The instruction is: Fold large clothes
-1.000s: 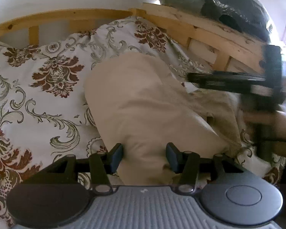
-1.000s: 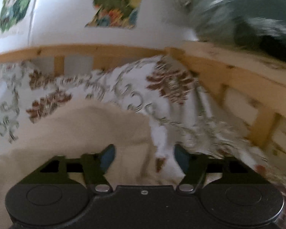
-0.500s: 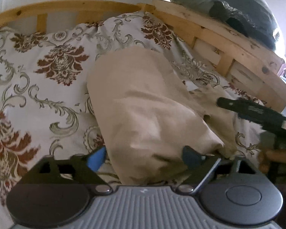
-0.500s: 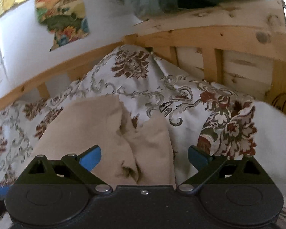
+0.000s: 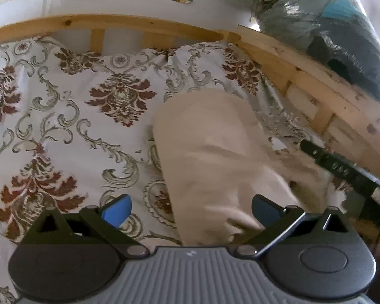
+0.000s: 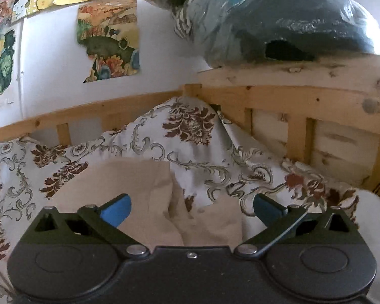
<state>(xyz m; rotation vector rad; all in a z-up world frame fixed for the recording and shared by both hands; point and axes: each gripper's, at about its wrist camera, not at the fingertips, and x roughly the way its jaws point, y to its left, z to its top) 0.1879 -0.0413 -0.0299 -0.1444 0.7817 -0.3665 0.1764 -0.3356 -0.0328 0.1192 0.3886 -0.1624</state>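
Both the left gripper (image 5: 191,209) and right gripper (image 6: 192,209) are spreading wide, letting go of the beige garment (image 5: 210,157) at twelve o'clock; this fold looks finished.

One beige garment (image 5: 215,157) lies folded on one bed, which is covered by one floral bedspread (image 5: 63,116). One wooden bed frame (image 6: 291,101) runs along the far and right sides. One plastic-wrapped bundle (image 6: 278,17) sits on the frame's top at the far right. At least three colourful pictures (image 6: 109,43) hang on the far wall. Two grippers show: the left gripper (image 5: 191,210) and the right gripper (image 6: 191,209), each with two blue pads.
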